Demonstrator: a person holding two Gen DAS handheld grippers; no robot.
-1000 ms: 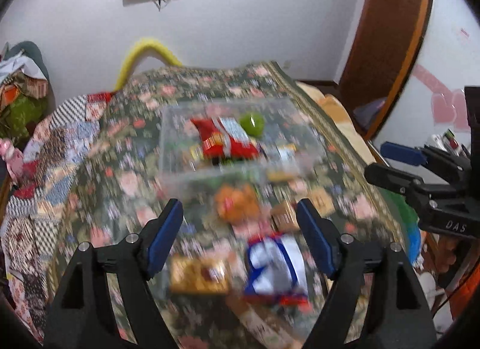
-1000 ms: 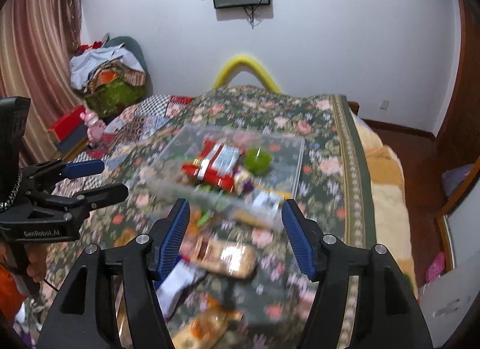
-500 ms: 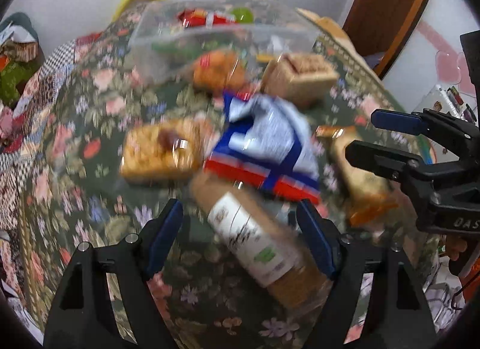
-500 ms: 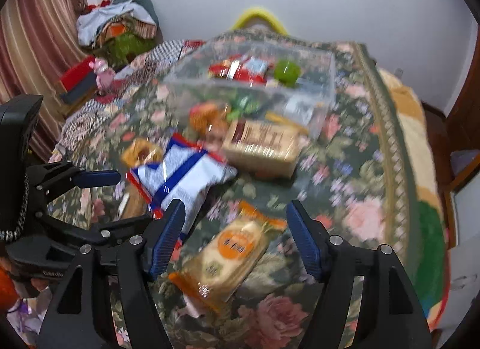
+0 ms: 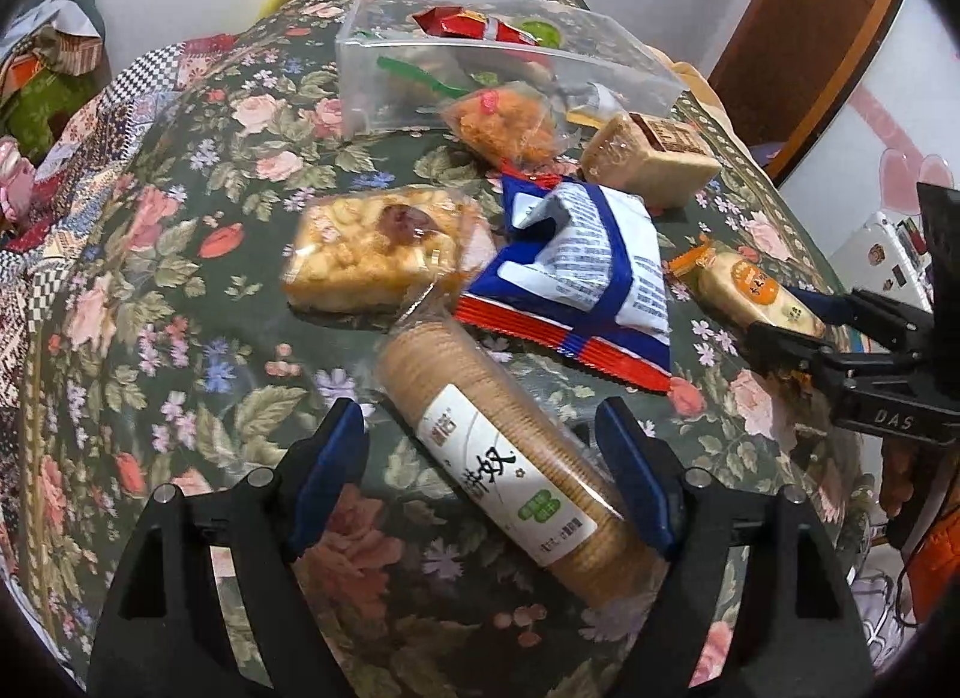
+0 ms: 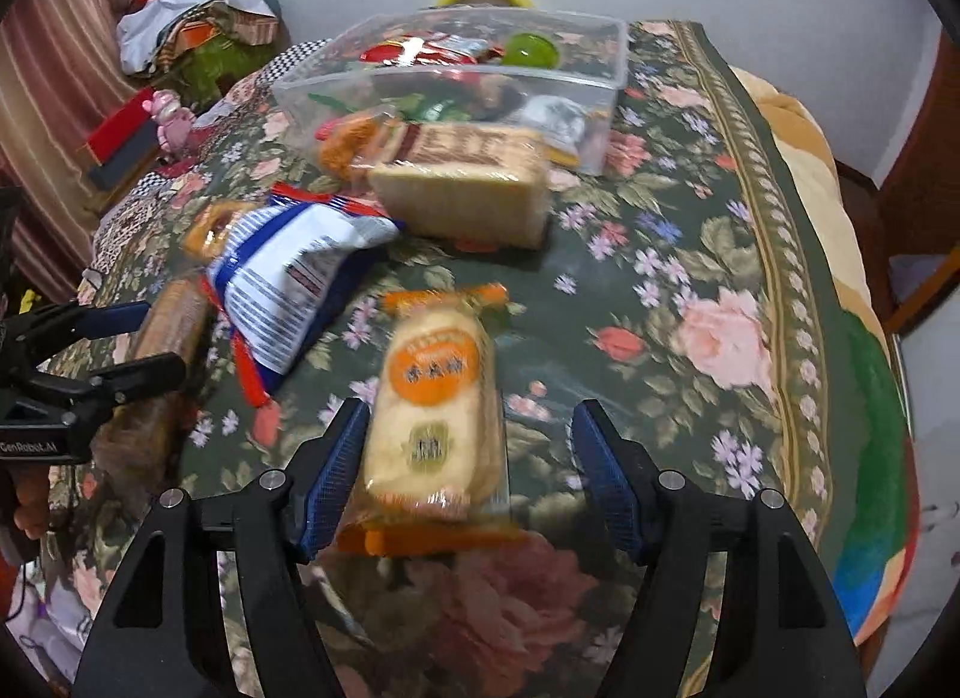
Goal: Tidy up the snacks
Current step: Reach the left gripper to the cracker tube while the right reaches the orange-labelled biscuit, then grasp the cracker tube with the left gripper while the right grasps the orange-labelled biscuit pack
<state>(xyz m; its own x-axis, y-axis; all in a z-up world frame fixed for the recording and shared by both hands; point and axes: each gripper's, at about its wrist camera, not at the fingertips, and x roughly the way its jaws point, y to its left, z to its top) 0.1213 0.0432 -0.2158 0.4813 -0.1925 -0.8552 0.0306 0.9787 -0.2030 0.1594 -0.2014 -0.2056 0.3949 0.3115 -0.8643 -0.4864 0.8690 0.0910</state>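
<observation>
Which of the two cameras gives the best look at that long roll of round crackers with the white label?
The left wrist view. There the roll of crackers lies sharp and nearly whole between the open left tongs, label readable. In the right wrist view the roll sits at the left edge, blurred and partly hidden behind the blue and white bag and the other tongs.

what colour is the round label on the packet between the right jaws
Orange, on a pale yellow packet with orange ends; the right wrist view shows it best.

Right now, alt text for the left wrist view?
Open left tongs straddle a clear-wrapped cracker roll lying on a floral bedspread. Beyond lie a blue-and-white snack bag, other wrapped snacks and a clear plastic bin holding more.
</observation>
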